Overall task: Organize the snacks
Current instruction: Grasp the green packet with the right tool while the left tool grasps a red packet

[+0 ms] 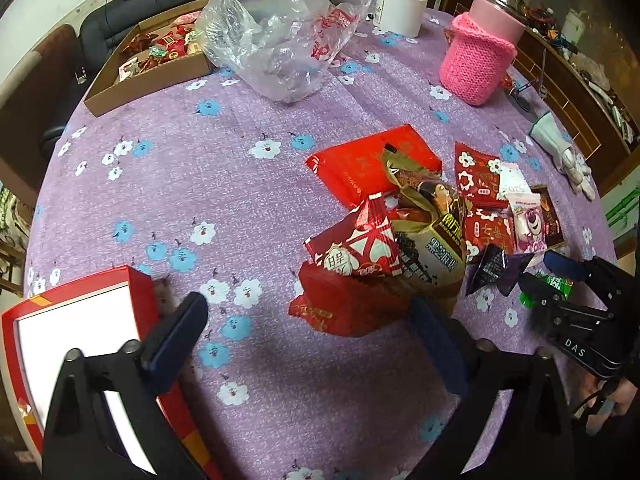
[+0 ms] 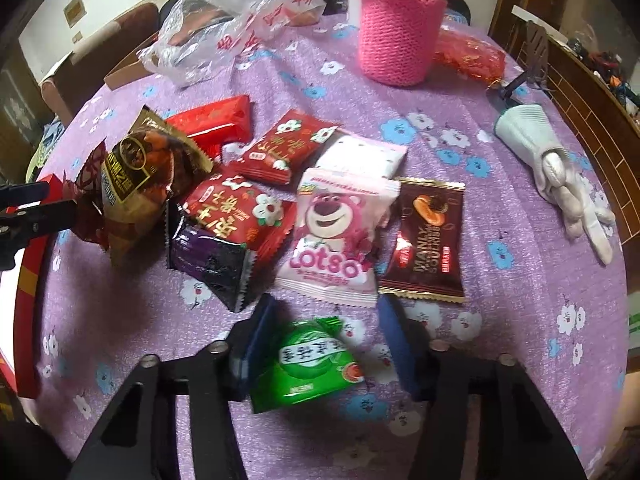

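Worktop: I see its red box and cardboard tray properly only from the left wrist.
Glove: one; the right wrist shows it whole.
Snacks: about ten packets piled mid-worktop.
Left tool: open wide, gripping nothing.
Right tool: one green packet between its fingers, right pad not touching.

Tablecloth: matt woven purple cloth, printed flowers. Snack packets: glossy plastic film, crimped ends; gold packet metallic foil. Far cup sleeve: rough pink knit. Bag: thin clear crinkled plastic. Tray: brown cardboard. Right glove: white knit cloth.
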{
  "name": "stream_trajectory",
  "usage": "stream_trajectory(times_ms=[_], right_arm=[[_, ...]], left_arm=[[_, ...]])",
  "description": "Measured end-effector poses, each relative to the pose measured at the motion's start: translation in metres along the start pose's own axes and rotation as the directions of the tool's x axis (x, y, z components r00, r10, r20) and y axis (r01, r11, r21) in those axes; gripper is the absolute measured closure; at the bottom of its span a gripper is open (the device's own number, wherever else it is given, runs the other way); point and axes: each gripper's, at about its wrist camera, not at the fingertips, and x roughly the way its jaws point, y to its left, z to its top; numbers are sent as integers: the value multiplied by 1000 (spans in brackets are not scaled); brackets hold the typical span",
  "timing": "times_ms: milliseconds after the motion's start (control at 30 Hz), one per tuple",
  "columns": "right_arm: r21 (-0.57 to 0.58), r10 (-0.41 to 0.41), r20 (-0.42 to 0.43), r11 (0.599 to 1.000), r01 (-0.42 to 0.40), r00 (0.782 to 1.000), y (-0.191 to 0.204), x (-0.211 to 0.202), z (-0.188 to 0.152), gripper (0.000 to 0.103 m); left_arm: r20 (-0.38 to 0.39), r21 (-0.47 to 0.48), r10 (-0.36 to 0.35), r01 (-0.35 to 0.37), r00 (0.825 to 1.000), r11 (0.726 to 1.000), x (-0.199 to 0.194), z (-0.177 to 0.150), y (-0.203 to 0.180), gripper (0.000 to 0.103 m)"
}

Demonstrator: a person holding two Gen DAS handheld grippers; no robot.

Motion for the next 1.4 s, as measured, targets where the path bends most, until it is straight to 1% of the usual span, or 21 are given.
stream_trajectory(times_ms=[67,133,167,200,233,333,433,533,600,667,767,833,867,900,967,1033,1100,1167,1200,1333,1400], right_arm=[[23,10,13,1000,-10,1000,-8,-2,-1,63],[39,28,21,999,-29,999,-13,-3,-2,66],[42,38,22,998,-39,999,-16,-3,-2,66],[46,48,23,998,-49,999,-17,-3,-2,66],[53,61,24,997,-62,998,-19,-4,-3,66],[61,94,28,994,-96,995,-24,-6,-6,66],[67,122,30,990,-124,992,-28,-6,-8,65],[62,147,19,987,-148,989,-30,-7,-9,62],[65,169,14,983,-169,986,-32,-8,-11,56],[68,186,9,980,-186,983,-32,-9,-13,46],[59,199,-3,978,-199,980,-30,-9,-14,37],[50,191,-7,980,-191,981,-29,-10,-14,37],[49,189,-8,981,-189,982,-29,-10,-15,37],[50,189,-9,981,-188,982,-29,-10,-15,37],[53,184,-12,982,-183,983,-29,-9,-14,37],[43,164,-17,986,-163,986,-26,-8,-13,37],[17,128,-25,992,-127,991,-20,-7,-12,41],[-22,68,-25,997,-69,997,-13,-6,-12,60],[-41,49,-22,998,-49,999,-11,-7,-12,60],[-79,40,-16,996,-41,999,-6,-7,-15,62],[-78,52,-13,995,-53,999,-7,-9,-17,62]], left_arm=[[-4,5,-13,13,1000,1000,3,-1,1,14],[-14,14,-14,14,1000,1000,7,-2,1,20],[-20,14,-17,17,1000,1000,9,-3,2,26],[24,-10,2,-2,1000,1000,10,-5,2,29],[18,-11,-10,11,1000,1000,12,-7,3,35],[-3,-27,-21,21,1000,999,18,-13,9,37],[-17,-55,-46,45,999,997,22,-16,14,56],[-12,-70,-50,49,999,996,21,-15,18,56],[2,-63,-48,48,999,997,18,-13,18,56],[7,-60,-50,50,999,997,17,-10,18,56],[8,-46,-44,45,999,998,19,-7,16,56],[6,-38,-54,54,999,998,20,-6,15,57],[6,-30,-56,56,998,998,21,-6,14,65],[3,-20,-53,53,999,998,23,-7,13,69],[12,-4,-52,52,999,999,22,-8,11,71],[18,1,-72,72,997,997,21,-9,13,74],[11,4,-104,104,994,995,19,-10,17,76],[14,-3,-128,128,992,992,18,-11,20,78],[17,-7,-134,135,991,991,17,-11,21,79],[18,-11,-143,143,990,990,16,-14,23,80],[26,-28,-156,157,987,987,12,-16,24,80]])
